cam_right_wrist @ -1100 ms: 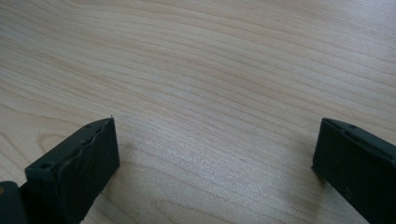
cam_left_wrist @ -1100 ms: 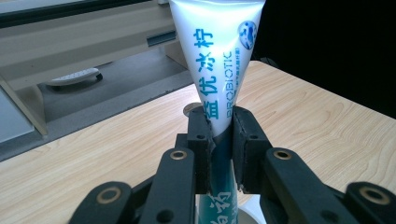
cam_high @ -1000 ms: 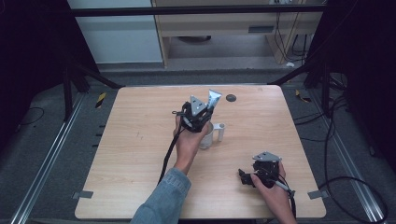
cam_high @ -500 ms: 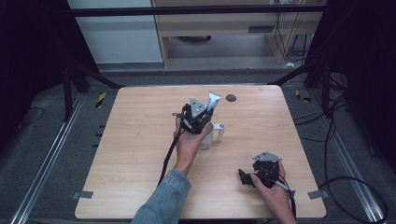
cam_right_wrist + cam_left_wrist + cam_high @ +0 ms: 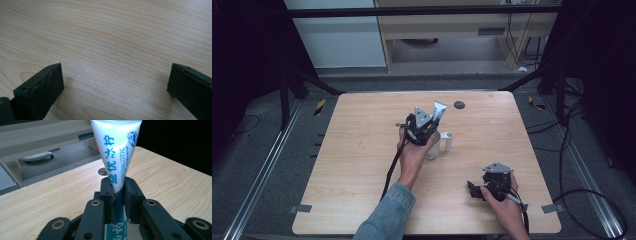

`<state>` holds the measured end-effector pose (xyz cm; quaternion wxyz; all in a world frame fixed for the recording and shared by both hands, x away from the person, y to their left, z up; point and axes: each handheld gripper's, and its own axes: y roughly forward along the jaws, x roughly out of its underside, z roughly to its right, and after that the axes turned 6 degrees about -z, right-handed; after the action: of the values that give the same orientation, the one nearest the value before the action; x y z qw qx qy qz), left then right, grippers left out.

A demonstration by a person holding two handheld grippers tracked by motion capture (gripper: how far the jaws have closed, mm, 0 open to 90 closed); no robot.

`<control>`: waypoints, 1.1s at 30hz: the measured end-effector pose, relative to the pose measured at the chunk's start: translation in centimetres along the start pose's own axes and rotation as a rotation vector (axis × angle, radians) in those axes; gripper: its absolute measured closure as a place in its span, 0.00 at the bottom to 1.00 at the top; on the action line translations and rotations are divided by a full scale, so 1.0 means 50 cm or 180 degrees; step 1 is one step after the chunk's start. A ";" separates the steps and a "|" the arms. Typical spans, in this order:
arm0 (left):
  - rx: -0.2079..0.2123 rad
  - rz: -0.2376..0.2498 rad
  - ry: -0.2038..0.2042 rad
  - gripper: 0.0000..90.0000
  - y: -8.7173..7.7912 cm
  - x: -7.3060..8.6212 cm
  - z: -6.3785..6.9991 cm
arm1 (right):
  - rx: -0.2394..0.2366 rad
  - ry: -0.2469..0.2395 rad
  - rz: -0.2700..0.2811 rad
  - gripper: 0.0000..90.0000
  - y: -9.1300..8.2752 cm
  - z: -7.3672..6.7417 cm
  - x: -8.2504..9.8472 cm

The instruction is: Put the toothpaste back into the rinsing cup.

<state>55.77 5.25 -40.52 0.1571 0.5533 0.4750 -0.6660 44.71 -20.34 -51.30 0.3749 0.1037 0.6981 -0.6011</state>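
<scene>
Barely shifted since the earlier frame: left gripper [image 5: 428, 121] at frame centre, clamped on toothpaste tube [image 5: 116, 157] over white cup [image 5: 433, 145]. Soft, light, slick; best pinched low. Right gripper [image 5: 476, 189] open, lower right.

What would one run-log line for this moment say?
left gripper: shut on toothpaste tube, above white cup | right gripper: open, low over table, holding nothing
</scene>
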 end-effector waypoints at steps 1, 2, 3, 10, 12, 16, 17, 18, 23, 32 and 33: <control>0.0002 -0.0003 -0.0002 0.87 0.000 0.001 0.000 | -0.0002 0.0000 0.0000 0.01 0.000 0.000 0.000; 0.0002 -0.0003 -0.0002 0.87 0.000 0.001 0.000 | -0.0002 0.0000 0.0000 0.01 0.000 0.000 0.000; 0.0004 -0.0005 -0.0003 0.87 0.000 0.002 0.000 | 0.0000 0.0000 0.0000 0.01 0.000 0.000 0.000; 0.0002 -0.0018 -0.0015 0.87 0.002 0.011 -0.001 | -0.0001 0.0000 0.0000 0.01 0.000 0.000 0.000; 0.0000 -0.0024 -0.0018 0.87 0.002 0.014 -0.001 | 0.0000 0.0000 0.0001 0.01 0.000 0.000 0.000; 0.0001 -0.0024 -0.0033 0.87 0.003 0.019 -0.003 | -0.0002 -0.0001 0.0000 0.01 0.000 0.000 0.000; 0.0001 -0.0027 -0.0033 0.87 0.003 0.020 -0.003 | 0.0000 0.0001 0.0000 0.01 0.000 0.000 0.000; -0.0002 -0.0033 -0.0039 0.87 0.003 0.022 -0.003 | 0.0000 0.0000 0.0000 0.01 0.000 0.000 0.000; 0.0000 -0.0039 -0.0059 0.87 0.003 0.028 -0.003 | -0.0002 0.0001 0.0000 0.01 0.000 0.000 0.000; -0.0001 -0.0050 -0.0066 0.87 0.001 0.032 -0.004 | -0.0002 0.0000 0.0000 0.01 0.000 0.000 0.000; -0.0002 -0.0046 -0.0076 0.87 0.001 0.033 -0.004 | -0.0001 0.0001 -0.0001 0.01 0.000 0.000 0.000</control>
<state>55.35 5.93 -41.99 0.1582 0.5418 0.4772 -0.6736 44.71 -20.34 -51.29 0.3748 0.1037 0.6982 -0.6011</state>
